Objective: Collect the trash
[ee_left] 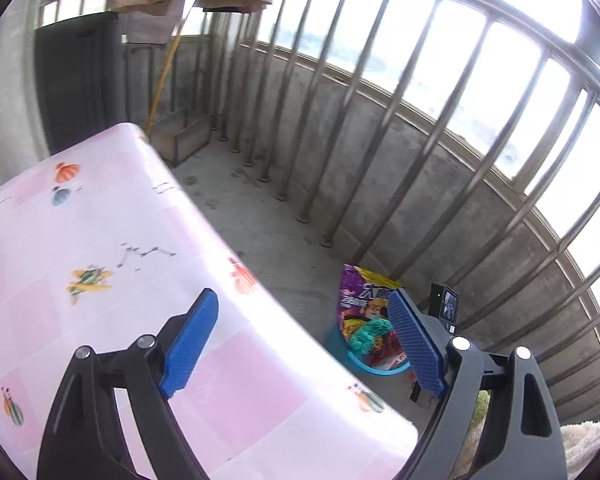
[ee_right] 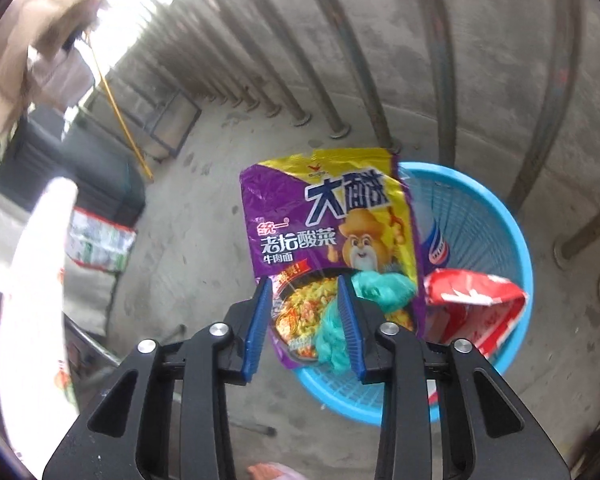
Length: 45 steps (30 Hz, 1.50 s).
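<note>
**Operator A:** Report the right gripper [ee_right: 305, 322].

**Operator B:** It is hovering above the blue basket [ee_right: 516, 216] on the concrete floor [ee_right: 204, 248]. Its jaws are standing apart with a moderate gap, gripping nothing. The purple noodle wrapper [ee_right: 324, 216] is showing between and beyond the blue pads [ee_right: 256, 328].

**Operator A:** Where is the trash lying?

**Operator B:** The purple noodle wrapper is leaning out of the basket, its lower end inside and its upper end projecting over the rim toward the railing bars [ee_right: 284, 92]. A crumpled teal bag [ee_right: 380, 286] is resting against the wrapper's lower part. A red and white packet [ee_right: 476, 300] is sitting inside the basket, to the right of the wrapper.

**Operator A:** Report the left gripper [ee_left: 300, 340].

**Operator B:** Its jaws are standing wide apart, holding nothing. The left pad is overlapping the table's pink patterned cloth [ee_left: 100, 264]; the right pad is overlapping the basket [ee_left: 364, 364] on the floor. In this view the purple wrapper [ee_left: 364, 292] and teal bag [ee_left: 370, 332] are standing in the basket, just beside the right pad.

**Operator A:** Anything else near the basket?

**Operator B:** A small black device with a screen [ee_left: 444, 302] is sitting beside the parapet wall [ee_left: 420, 184], just behind the basket.
</note>
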Motion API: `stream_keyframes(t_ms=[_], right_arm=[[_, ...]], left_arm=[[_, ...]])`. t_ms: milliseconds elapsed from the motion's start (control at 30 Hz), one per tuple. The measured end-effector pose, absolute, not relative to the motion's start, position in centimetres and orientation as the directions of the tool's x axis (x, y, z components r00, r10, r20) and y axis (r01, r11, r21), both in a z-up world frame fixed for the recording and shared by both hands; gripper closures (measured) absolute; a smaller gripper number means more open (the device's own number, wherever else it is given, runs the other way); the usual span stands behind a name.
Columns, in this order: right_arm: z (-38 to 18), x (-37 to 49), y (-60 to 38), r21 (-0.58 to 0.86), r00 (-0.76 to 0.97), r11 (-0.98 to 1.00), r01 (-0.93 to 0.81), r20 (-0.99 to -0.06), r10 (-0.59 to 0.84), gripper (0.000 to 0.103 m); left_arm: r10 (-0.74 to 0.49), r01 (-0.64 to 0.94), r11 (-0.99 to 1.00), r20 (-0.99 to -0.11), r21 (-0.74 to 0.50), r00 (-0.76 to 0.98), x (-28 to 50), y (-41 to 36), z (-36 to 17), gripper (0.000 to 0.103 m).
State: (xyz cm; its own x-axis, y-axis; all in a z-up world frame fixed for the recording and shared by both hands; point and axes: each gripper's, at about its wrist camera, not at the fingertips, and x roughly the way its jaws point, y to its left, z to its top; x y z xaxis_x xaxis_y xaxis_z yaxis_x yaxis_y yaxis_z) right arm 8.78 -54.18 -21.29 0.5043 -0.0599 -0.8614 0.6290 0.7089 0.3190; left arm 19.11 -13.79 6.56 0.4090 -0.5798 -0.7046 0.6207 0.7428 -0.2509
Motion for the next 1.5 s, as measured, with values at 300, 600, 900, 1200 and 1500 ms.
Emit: stream_keyframes(t_ms=[300,600,900,1200,1500], right_arm=[[-35.3,12.3,-56.8,0.065,0.116,0.705,0.706,-0.993,-0.024,0.1],[-37.6,12.1,-56.3,0.001,0.0,0.725,0.689,-1.0,0.0,0.096],[-27.2,5.7,-56.4,0.215,0.282,0.674,0.707,-0.959,0.01,0.06],[-10.5,1.8,-49.4,0.354,0.593,0.748,0.561,-0.802,-0.065,0.044],[3.0,-0.3,-38.5,0.239,0.787,0.919,0.315,-0.607,-0.111,0.008]], left_arm=[[-0.351,0.229,0.936,-0.749,-0.267,0.562,18.0,3.9,4.5,0.019],[-0.316,0.128,0.946,-0.754,-0.299,0.576,17.6,7.3,3.1,0.019],[-0.366,0.222,0.93,-0.707,-0.292,0.605,15.5,6.2,3.5,0.019],[-0.434,0.316,0.901,-0.621,-0.298,0.653,10.4,5.5,4.9,0.008],[-0.371,0.25,0.927,-0.584,-0.28,0.722,4.7,6.4,6.0,0.006]])
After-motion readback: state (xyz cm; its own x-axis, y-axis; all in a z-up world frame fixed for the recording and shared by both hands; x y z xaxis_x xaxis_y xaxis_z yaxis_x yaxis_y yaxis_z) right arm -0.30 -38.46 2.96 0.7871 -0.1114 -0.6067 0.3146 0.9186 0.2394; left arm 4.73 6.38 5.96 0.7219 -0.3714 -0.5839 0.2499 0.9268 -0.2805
